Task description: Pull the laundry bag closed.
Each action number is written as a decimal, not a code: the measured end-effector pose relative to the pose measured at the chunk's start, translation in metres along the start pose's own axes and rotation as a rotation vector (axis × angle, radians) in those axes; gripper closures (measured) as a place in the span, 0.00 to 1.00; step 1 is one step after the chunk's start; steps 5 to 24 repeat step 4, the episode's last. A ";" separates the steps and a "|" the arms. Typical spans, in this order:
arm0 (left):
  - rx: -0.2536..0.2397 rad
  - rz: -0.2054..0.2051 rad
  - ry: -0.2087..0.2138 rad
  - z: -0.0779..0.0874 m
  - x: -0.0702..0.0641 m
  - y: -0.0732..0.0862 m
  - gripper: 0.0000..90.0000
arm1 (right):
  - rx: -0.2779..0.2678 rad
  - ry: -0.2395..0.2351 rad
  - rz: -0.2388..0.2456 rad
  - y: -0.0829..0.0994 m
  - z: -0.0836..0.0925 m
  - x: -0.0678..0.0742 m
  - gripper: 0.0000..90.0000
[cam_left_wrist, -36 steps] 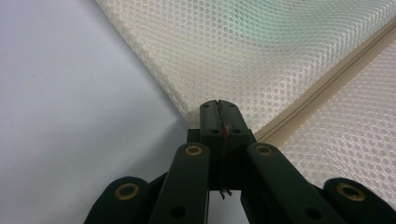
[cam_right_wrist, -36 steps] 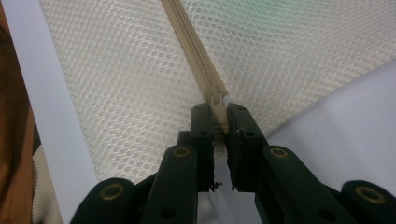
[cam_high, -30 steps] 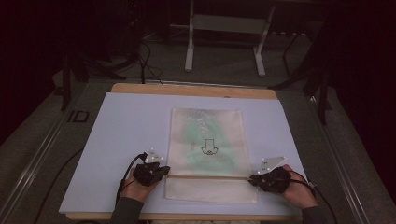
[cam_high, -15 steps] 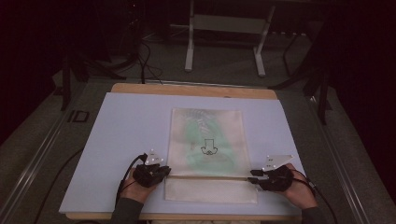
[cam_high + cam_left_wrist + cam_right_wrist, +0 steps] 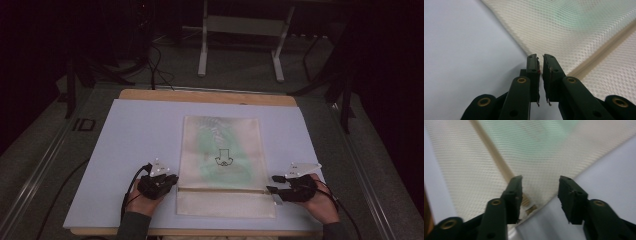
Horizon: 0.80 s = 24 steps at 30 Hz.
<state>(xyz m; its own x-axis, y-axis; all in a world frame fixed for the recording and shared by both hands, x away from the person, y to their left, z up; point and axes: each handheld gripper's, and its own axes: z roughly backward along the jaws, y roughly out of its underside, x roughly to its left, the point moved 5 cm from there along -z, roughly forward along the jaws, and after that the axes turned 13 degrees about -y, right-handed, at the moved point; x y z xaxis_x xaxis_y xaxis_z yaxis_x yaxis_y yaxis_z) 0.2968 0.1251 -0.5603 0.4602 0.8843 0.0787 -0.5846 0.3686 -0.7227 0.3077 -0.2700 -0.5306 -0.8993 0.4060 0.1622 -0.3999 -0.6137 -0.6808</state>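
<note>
- One mesh bag (image 5: pixel 221 165) lay flat mid-surface (image 5: pixel 140 135), something green inside, zip band near the front edge.
- Left tongs (image 5: pixel 540 58) slightly parted, just opened, touching nothing.
- Right tongs (image 5: pixel 540 186) had just spread wide over the bag's zip end, pinching nothing.

The pale blue mat (image 5: pixel 135 140) lies bare to the left, right and far side of the flat mesh bag (image 5: pixel 222 165), leaving open passage there. Beyond the table's far edge, a metal stand (image 5: pixel 240 40) and floor cables (image 5: pixel 155 70) crowd the floor.
</note>
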 end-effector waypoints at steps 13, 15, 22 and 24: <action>0.002 0.010 -0.028 0.000 0.006 0.001 0.89 | -0.010 0.046 -0.025 0.002 -0.001 -0.006 0.57; 0.002 0.010 -0.028 0.000 0.006 0.001 0.89 | -0.010 0.046 -0.025 0.002 -0.001 -0.006 0.57; 0.002 0.010 -0.028 0.000 0.006 0.001 0.89 | -0.010 0.046 -0.025 0.002 -0.001 -0.006 0.57; 0.002 0.010 -0.028 0.000 0.006 0.001 0.89 | -0.010 0.046 -0.025 0.002 -0.001 -0.006 0.57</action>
